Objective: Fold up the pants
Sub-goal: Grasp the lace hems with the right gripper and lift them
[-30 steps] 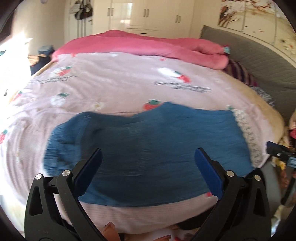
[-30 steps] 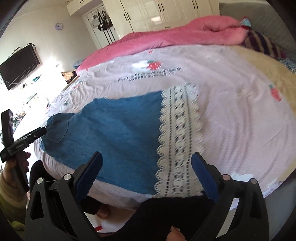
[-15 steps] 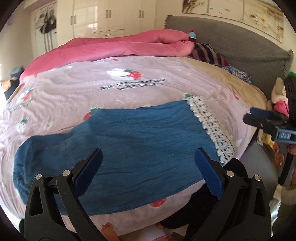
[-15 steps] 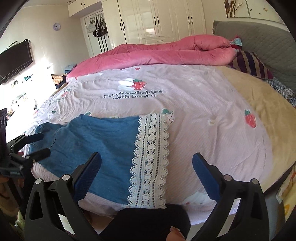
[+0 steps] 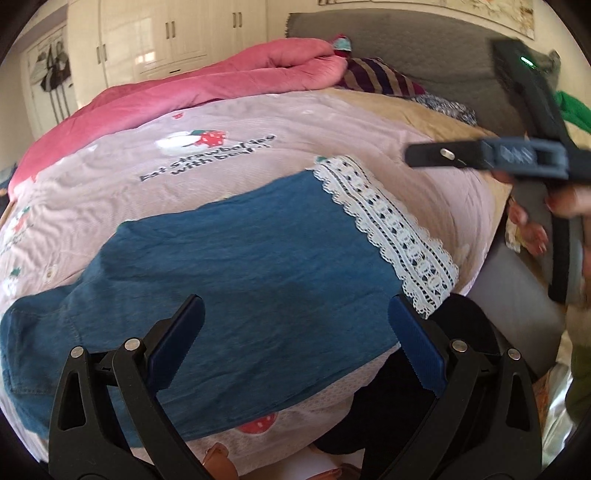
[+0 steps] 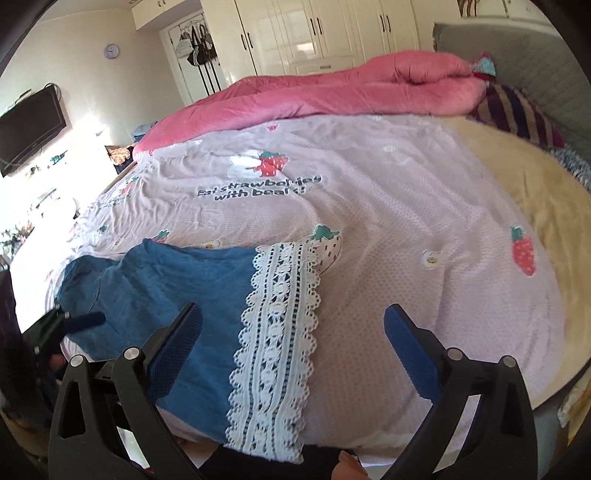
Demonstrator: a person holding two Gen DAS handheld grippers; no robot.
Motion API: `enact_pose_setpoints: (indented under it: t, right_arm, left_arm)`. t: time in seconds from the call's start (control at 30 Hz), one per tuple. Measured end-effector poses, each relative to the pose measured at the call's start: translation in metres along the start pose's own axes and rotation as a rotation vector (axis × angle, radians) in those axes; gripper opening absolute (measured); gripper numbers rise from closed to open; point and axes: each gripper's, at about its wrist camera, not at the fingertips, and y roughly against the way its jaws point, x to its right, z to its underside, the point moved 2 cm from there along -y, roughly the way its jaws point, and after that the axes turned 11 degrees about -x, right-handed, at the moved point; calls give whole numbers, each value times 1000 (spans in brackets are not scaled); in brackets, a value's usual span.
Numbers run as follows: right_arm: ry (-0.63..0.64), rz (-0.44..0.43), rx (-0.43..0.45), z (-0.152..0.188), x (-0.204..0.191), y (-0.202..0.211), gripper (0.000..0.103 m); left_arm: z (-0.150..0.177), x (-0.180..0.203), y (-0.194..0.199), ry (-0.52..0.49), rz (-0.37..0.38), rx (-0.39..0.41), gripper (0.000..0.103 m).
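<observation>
Blue pants (image 5: 236, 273) with a white lace hem (image 5: 391, 236) lie flat along the near edge of the bed, waist to the left, hem to the right. My left gripper (image 5: 295, 339) is open and empty above the middle of the pants. My right gripper (image 6: 291, 343) is open and empty above the lace hem (image 6: 277, 339); the blue cloth (image 6: 177, 291) lies to its left. The right gripper also shows in the left wrist view (image 5: 498, 155), held above the bed's right side. The left gripper shows at the left edge of the right wrist view (image 6: 70, 321).
The bed has a pale pink strawberry-print cover (image 6: 388, 229). A pink duvet (image 6: 332, 96) is bunched at the far side. A striped pillow (image 6: 517, 114) and grey headboard (image 5: 424, 51) lie to the right. White wardrobes (image 6: 314, 33) stand behind.
Both grippers have swung to the right along the pants. The lace hem now sits nearer the centre of each view. Both stay open and empty.
</observation>
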Motion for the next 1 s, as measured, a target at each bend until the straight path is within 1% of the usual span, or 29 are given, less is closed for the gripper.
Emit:
enact_pose_setpoints:
  t: [0.1,0.2,0.4,0.57,0.7,0.8,0.83,0.93,0.97,1.0]
  right_arm:
    - [-14,-33,-26,-5,3,-13,98]
    - [-24,-70,-46,-12,4,-26,98]
    - [-44,-121,-81,-29,4,-51,98]
    - [-39,-131,-108,-38,3,-68,98]
    - [-40,-165,-130,-43,1,-79,98]
    - [-31,-209,-164,-45,-4,-88,98]
    - [-32,-221,-174,-44,-6,-91,98]
    - [-2,-215,-181,-43,-14,-93,97]
    - [7,-226,-180,-43,-17,-91,95]
    - [8,-259,-179,-42,-19,-89,94]
  left_arm:
    - [1,8,-8,-23,33,-10,93]
    - [1,14,-16,-41,45,-22,93]
    - [-2,14,-21,-24,49,-39,93]
    - [-3,15,-27,-25,48,-60,93]
    - [-2,15,-33,-29,47,-78,93]
    - [0,15,-36,-33,48,-85,93]
    - [0,16,-36,-37,48,-84,93]
    - [2,23,-36,-69,58,-74,93]
    - [3,27,-36,-88,61,-70,93]
    - [4,31,-36,-105,62,-69,93]
